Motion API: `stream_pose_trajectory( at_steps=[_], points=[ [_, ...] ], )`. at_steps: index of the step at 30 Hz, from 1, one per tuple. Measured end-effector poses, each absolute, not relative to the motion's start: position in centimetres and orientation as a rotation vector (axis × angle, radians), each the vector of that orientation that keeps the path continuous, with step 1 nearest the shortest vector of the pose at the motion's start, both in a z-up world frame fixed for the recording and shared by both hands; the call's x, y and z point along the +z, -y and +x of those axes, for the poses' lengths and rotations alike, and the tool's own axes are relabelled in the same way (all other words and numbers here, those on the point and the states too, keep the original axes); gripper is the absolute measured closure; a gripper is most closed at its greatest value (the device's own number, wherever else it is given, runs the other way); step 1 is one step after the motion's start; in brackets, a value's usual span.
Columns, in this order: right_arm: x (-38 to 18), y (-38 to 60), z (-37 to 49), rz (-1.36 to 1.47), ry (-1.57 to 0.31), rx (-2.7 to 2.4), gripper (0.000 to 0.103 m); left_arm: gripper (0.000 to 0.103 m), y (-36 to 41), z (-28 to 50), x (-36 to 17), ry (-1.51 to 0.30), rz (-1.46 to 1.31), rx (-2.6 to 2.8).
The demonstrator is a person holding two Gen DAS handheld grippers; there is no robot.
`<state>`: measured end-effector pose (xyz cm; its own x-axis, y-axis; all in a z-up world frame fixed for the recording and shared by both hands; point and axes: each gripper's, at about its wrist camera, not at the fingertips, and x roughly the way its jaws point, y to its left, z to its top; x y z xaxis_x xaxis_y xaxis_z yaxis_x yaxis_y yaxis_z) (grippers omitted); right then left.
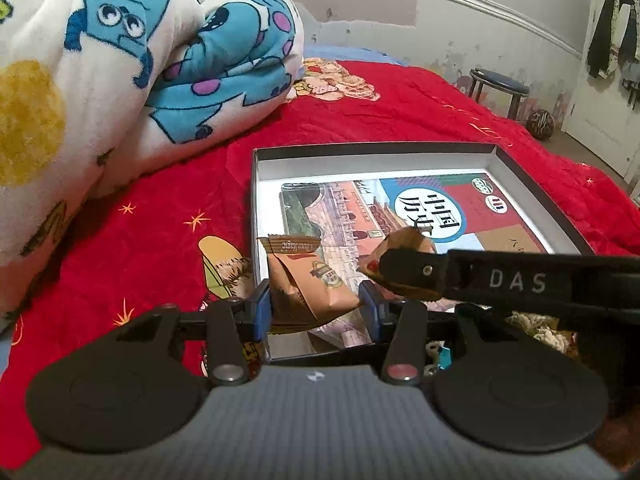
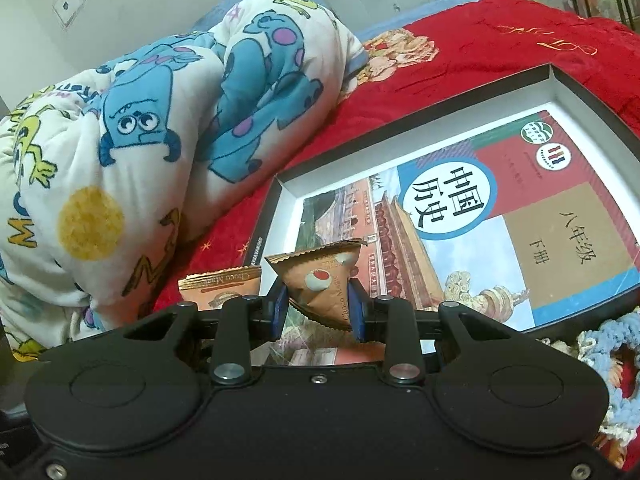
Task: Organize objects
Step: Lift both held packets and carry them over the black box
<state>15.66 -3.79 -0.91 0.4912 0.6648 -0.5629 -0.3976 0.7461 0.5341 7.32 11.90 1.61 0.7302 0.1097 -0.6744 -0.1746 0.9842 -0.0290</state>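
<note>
nearest to hand, the left gripper (image 1: pixel 316 304) is closed on a brown choco magic snack packet (image 1: pixel 306 280), blue pads pinching its lower half, the crimped top standing free above. the right gripper (image 2: pixel 318 306) is likewise clamped on a second snack packet (image 2: pixel 324 280), held corner-down and tilted. both packets hang over the near end of the shallow dark-rimmed box (image 2: pixel 592 92), not yet resting in it as far as can be judged. the second packet is also visible in the left view (image 1: pixel 404 246), just beside the first one, with the right gripper's black finger (image 1: pixel 500 276) crossing in front.

inside the box a chinese history textbook (image 2: pixel 500 216) lies flat, filling most of the floor. a knitted blue and cream item (image 2: pixel 612 344) sits at the box's near right corner. the box rests on a red bedspread (image 1: pixel 400 108), with a rolled cartoon-print quilt (image 1: pixel 140 52) beyond it on the left and a stool (image 1: pixel 500 84) against the far wall.

risks noted: the two grippers are crowded, so a release by either could knock the other packet. the glossy book cover may let packets slide. the soft bed could let the box tip under pressure on its rim.
</note>
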Motion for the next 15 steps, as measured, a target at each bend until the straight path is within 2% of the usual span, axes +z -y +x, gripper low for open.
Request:
stream_pose_trajectory(
  at_steps=[15],
  points=[
    [-0.79,3.85,15.62,0.387,-0.867,0.640,0.073,0.054,-12.03,7.39,1.12,-0.762,-0.115,0.133]
  ],
)
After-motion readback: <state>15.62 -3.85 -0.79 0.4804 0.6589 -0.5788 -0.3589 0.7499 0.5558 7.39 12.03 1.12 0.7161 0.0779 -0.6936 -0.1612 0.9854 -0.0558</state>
